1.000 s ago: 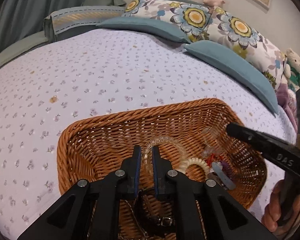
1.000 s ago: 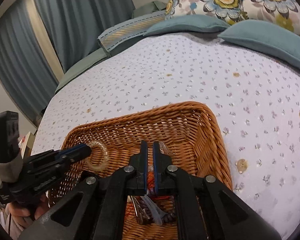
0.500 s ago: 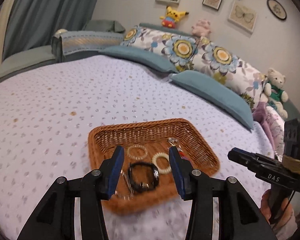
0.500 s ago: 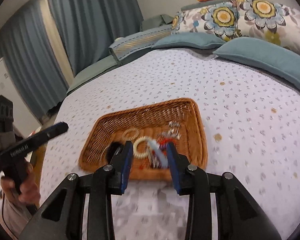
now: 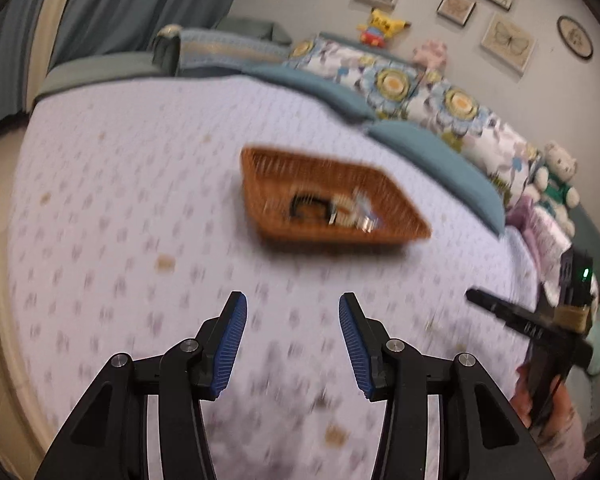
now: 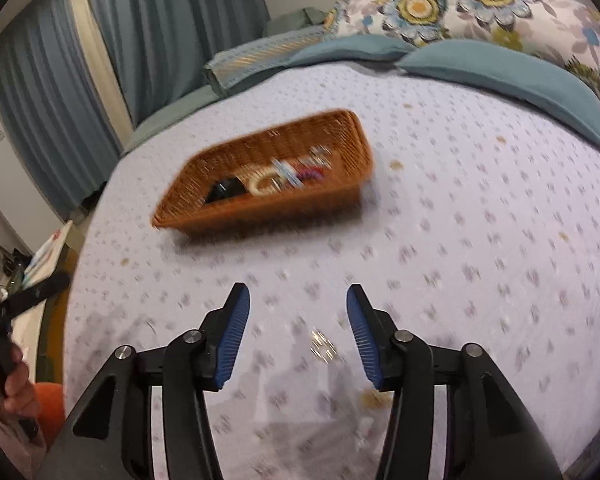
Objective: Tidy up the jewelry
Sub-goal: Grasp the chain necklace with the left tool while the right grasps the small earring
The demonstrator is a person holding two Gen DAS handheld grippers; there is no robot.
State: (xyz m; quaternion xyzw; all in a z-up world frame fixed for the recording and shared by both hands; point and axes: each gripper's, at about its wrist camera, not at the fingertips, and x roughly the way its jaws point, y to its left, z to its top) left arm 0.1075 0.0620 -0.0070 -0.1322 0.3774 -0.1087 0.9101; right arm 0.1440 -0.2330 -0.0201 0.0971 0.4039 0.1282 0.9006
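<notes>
Both grippers, left (image 5: 289,344) and right (image 6: 296,334), now spread empty, pulled back from jewelry-filled brown wicker basket (image 6: 342,132); sorting likely done.

Left wrist view: raised above the near part of the bedspread (image 5: 140,184), facing forward and down along the spread fingers of the left gripper (image 5: 291,342), toward the headboard pillows and framed pictures on the wall. Right wrist view: similarly raised and pulled back, looking along the parted fingers of the right gripper (image 6: 298,338), turned more toward the curtains (image 6: 148,36) at that side. Both well apart from the wicker basket (image 5: 388,184) (image 6: 352,136), seen in mid-frame from opposite corners, motion-blurred. Shared: basket, bedspread, blue and floral pillows. Each view catching the other handheld gripper at its edge, at right (image 5: 500,310) and at left (image 6: 32,294).
</notes>
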